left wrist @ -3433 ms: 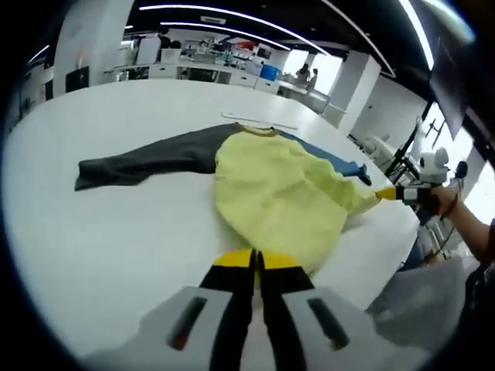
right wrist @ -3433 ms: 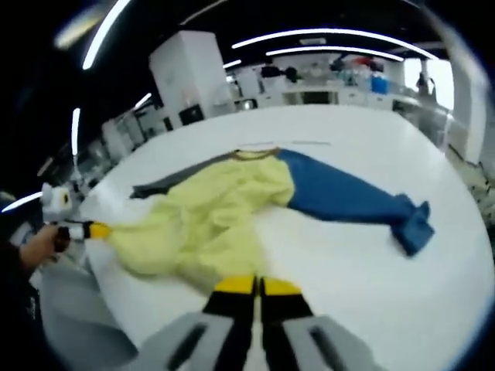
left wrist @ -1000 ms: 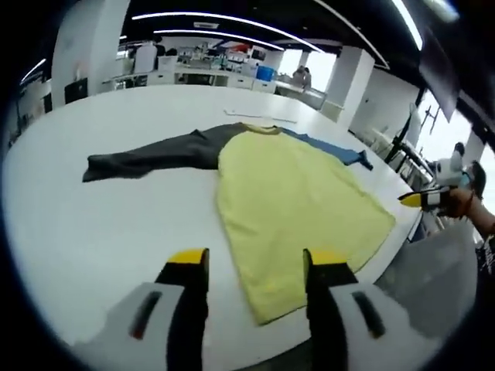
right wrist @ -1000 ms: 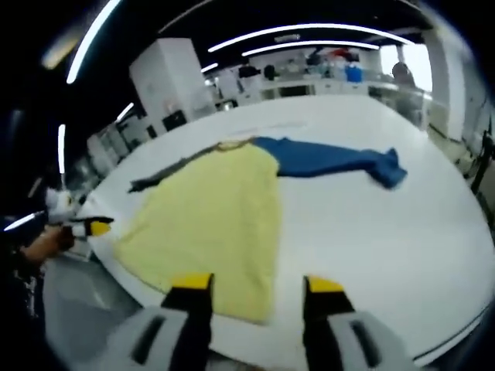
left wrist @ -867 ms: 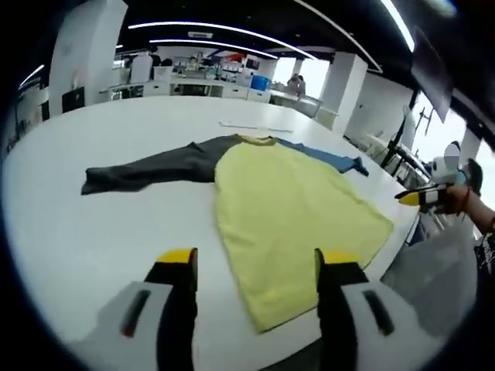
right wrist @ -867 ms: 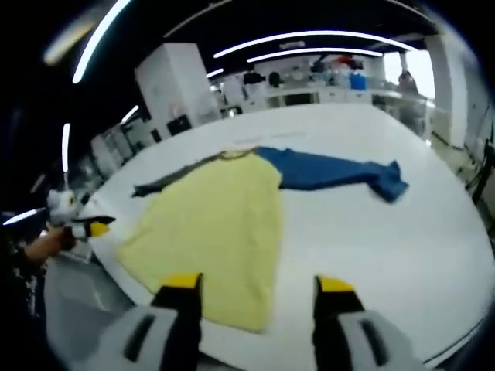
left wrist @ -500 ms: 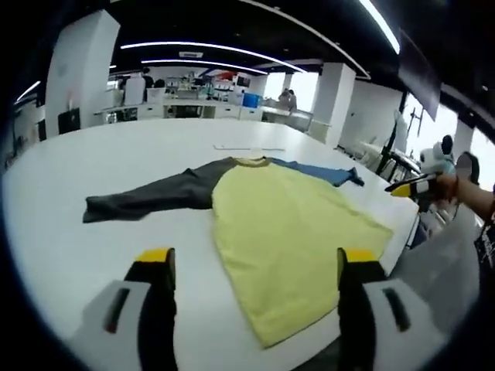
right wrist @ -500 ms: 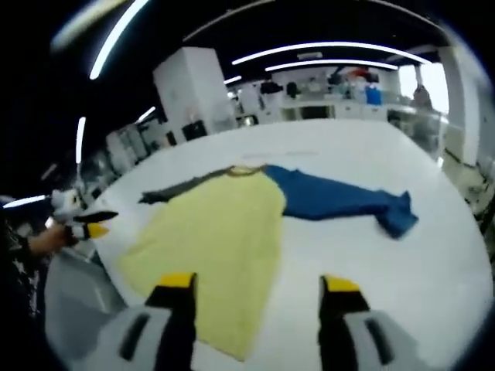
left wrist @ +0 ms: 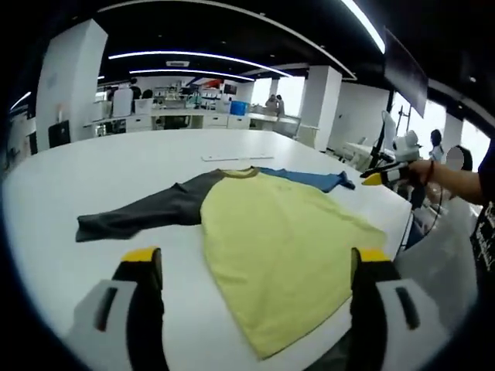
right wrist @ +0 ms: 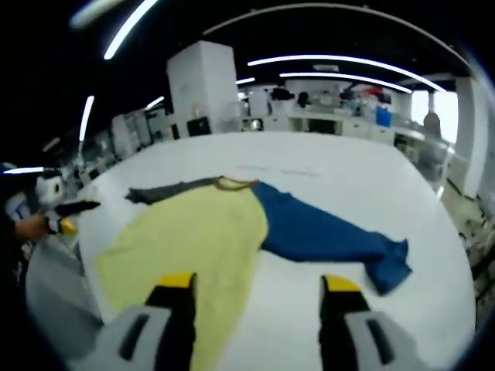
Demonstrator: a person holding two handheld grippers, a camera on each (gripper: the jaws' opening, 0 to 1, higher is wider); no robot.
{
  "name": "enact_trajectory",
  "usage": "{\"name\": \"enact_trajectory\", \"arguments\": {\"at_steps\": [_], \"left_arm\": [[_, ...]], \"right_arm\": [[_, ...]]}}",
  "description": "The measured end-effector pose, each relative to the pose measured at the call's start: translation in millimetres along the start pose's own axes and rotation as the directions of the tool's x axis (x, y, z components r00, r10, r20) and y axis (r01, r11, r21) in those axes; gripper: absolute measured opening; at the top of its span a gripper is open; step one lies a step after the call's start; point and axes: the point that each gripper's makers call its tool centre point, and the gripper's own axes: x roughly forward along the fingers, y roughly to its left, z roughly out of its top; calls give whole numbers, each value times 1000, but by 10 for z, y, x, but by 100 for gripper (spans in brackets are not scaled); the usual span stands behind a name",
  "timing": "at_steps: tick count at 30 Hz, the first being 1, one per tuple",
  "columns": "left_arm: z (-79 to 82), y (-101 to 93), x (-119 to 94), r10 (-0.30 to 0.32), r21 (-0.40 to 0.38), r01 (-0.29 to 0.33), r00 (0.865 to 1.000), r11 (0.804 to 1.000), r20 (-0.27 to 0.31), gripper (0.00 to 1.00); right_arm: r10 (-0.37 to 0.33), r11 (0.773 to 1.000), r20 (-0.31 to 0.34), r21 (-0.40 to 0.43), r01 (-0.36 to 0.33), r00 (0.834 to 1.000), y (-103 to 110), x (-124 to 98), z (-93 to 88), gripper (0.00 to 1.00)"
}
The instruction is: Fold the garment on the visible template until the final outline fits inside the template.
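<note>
Now the garment (left wrist: 278,239) lies flat beyond the wide-open left claw (left wrist: 255,263).

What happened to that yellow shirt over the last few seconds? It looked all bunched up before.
The yellow body was crumpled, with both grippers shut at its hem. Now it lies spread flat on the white table. Both let go: the left gripper and right gripper have opened and pulled back. The grey sleeve and blue sleeve are still spread out to either side.

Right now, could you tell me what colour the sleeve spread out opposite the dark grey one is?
Blue sleeve, clearest in the right gripper view.
</note>
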Motion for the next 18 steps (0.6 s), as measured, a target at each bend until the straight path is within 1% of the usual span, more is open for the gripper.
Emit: {"name": "enact_trajectory", "arguments": {"at_steps": [6, 9, 12, 14, 16, 18], "left_arm": [[19, -27, 52, -10, 14, 10, 1000, 1000, -3, 99], [14, 9, 71, -2, 30, 2, 1000, 1000, -3, 99], [-19, 74, 86, 16, 48, -16, 1000, 999, -13, 99], [-35, 103, 86, 26, 53, -25, 1000, 998, -17, 99], [-22, 130, 79, 36, 45, -36, 999, 998, -2, 98], [-23, 130, 75, 37, 39, -37, 999, 999, -2, 98]], "right_arm": [[20, 997, -7, -78, -20, 1000, -86, 253, 123, 61], [33, 993, -25, -115, -36, 999, -124, 374, 145, 57], [18, 986, -48, -165, -26, 999, -240, 523, 171, 51], [16, 983, -63, -184, -28, 998, -266, 557, 162, 47], [25, 981, -65, -193, -38, 998, -270, 593, 175, 43], [31, 980, -66, -193, -44, 997, -274, 626, 186, 40]]}}
